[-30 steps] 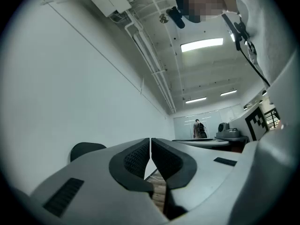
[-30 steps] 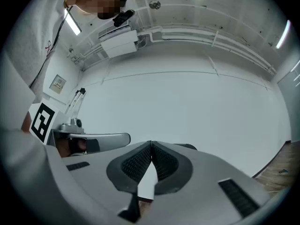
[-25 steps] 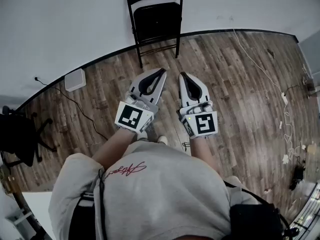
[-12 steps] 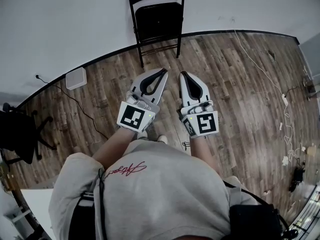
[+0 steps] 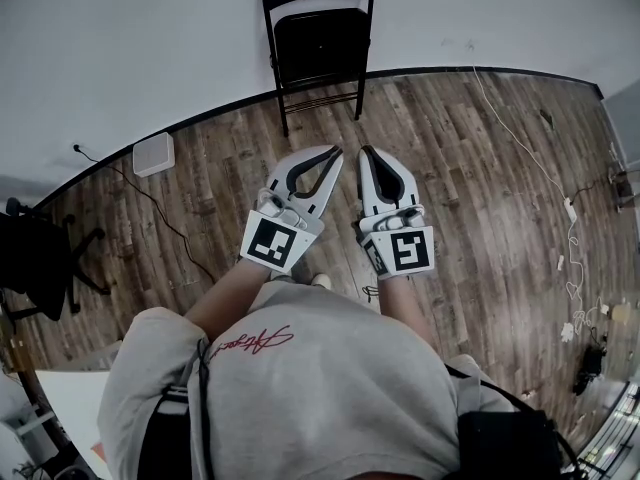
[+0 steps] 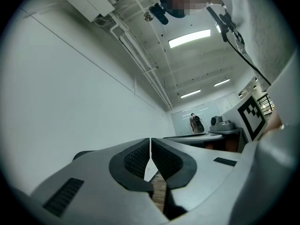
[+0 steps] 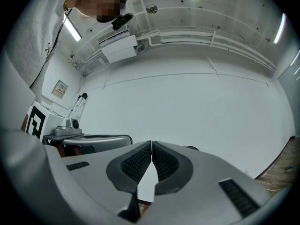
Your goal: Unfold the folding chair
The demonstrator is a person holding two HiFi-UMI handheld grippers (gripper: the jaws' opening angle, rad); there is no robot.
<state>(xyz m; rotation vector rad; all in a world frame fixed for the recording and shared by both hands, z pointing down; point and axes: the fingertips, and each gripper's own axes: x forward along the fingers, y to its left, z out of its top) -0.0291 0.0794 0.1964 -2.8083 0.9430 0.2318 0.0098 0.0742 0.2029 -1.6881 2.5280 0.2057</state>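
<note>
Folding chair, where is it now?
In the head view the folding chair stands top centre against the white wall, beyond the left hand-held gripper and right hand-held gripper.

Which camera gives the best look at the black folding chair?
The head view: the folding chair stands whole against the white wall. The left and right gripper views look over shut jaws at wall and ceiling; only a dark sliver peeks behind them, too little to call the chair.

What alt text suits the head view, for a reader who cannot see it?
A person in a grey sweatshirt holds white left tongs and right tongs, both shut and empty, above a brown wood-plank floor. Ahead, a black metal folding chair stands folded against a white wall.
</note>
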